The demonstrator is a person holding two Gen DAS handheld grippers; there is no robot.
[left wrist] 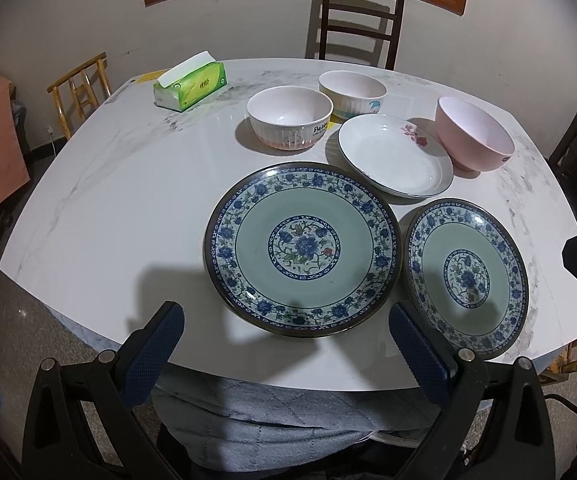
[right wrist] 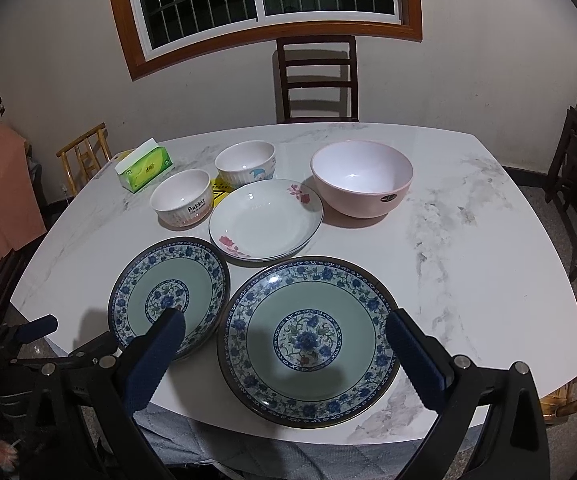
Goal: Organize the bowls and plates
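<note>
Gaping wide, both grippers' fingers (left wrist: 170, 332) (right wrist: 170, 340) empty above 2 plates (left wrist: 302, 250).

- Left gripper (left wrist: 286, 330): jaws spread wide, empty, above the near edge of the marble-patterned table (left wrist: 120, 200).
- Large blue floral plate (left wrist: 302, 250) ahead; smaller matching plate (left wrist: 466, 278) just beside it to the right.
- White plate with pink flowers (left wrist: 394, 156) beyond them.
- Two ribbed white bowls (left wrist: 290, 122) (left wrist: 352, 94) and a pink bowl (left wrist: 474, 138) farther back.
- Green tissue pack (left wrist: 190, 86) at the far left.
</note>
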